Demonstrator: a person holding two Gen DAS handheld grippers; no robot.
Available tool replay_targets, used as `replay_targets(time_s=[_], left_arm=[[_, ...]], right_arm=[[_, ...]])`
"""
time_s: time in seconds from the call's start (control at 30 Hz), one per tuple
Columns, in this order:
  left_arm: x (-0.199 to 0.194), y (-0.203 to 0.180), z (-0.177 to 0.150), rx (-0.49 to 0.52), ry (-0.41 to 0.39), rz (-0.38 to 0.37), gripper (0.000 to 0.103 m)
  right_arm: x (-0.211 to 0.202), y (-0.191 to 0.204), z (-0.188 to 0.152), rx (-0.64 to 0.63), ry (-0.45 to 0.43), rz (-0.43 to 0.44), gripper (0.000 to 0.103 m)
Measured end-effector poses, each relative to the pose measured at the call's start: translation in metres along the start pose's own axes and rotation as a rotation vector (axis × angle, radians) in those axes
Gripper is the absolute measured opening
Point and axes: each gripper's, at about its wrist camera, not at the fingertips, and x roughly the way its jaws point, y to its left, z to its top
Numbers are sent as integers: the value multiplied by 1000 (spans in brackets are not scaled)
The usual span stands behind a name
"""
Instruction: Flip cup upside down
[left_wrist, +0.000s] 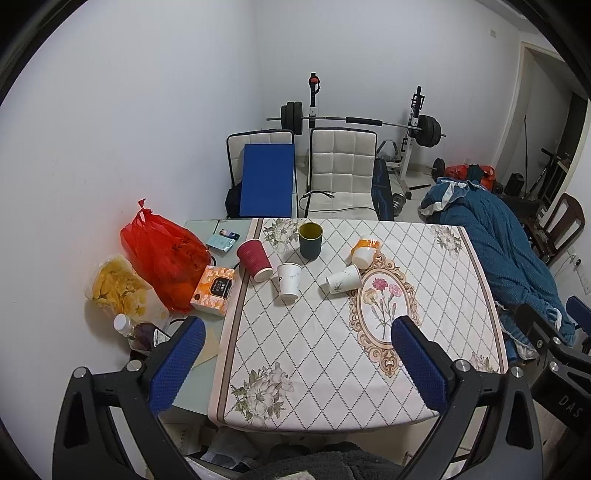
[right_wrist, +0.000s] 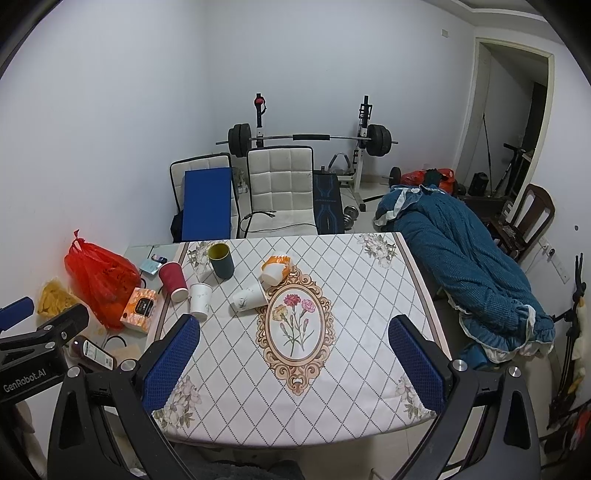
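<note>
On the quilted floral tablecloth (left_wrist: 325, 354) both the left gripper (left_wrist: 297, 356) and right gripper (right_wrist: 293, 356) gape empty, well short of the upright dark green cup (left_wrist: 310, 240); crowding paper cups (left_wrist: 289, 279) beside it could topple during approach.

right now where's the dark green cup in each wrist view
Left wrist: dark green cup stands upright, upper centre, at the tablecloth's far edge.
Right wrist: dark green cup sits upper left of centre, same far edge.
Shared landmark: the red ribbed cup lying just left of it.
</note>
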Motion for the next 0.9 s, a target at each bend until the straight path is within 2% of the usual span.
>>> replay_targets(time_s=[0.9], left_arm=[[1, -1, -3, -3, -1, -7, 103]], right_arm=[[10, 4, 3, -9, 6, 12, 103]])
